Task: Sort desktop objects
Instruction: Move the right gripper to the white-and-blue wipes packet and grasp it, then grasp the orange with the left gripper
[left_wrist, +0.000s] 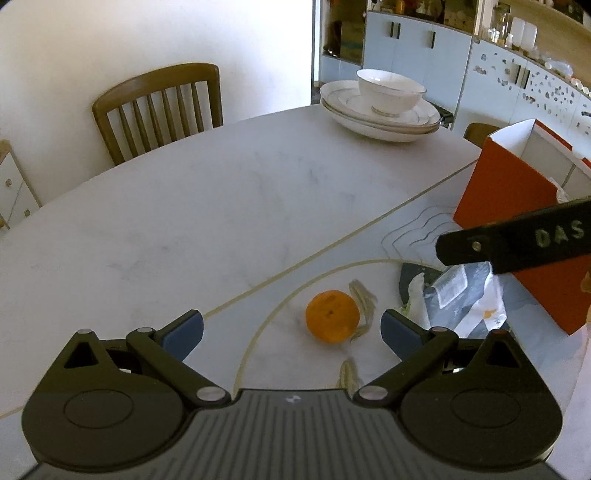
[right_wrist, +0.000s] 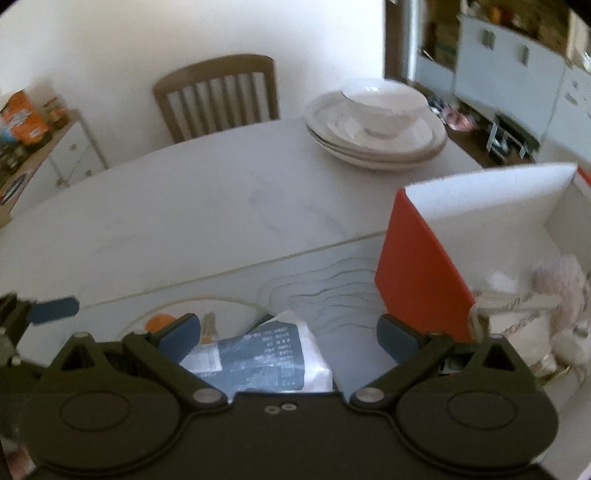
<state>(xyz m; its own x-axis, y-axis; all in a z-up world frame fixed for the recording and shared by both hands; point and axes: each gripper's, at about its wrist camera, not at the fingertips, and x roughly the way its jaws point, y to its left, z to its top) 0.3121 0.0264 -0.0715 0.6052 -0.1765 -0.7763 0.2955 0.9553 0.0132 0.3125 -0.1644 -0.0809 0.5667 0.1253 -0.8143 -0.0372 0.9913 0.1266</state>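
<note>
The left hand-held gripper (left_wrist: 291, 330) hangs low over the pale marble bench (left_wrist: 184, 206), its blue-padded jaws spread wide and holding nothing. Just ahead, between those jaws, a small orange (left_wrist: 332, 316) rests on the bench. To its right lies a crinkled plastic packet (left_wrist: 458, 295) with printed text, touching the foot of an open red box (left_wrist: 517, 206) that stands upright near the bench's right edge. The right hand-held gripper (right_wrist: 288, 334) hovers directly above this packet, jaws likewise wide apart and empty; one of its black fingers (left_wrist: 517, 240) crosses in front of the box in the left view. Inside the white-lined box sits something pale and fluffy (right_wrist: 554, 291), too blurred to identify. The middle of the bench is open surface. At the far edge a white bowl (left_wrist: 391, 92) sits on stacked white plates (left_wrist: 380, 118). A wooden chair (left_wrist: 162, 107) stands behind the bench, against a white wall.
</note>
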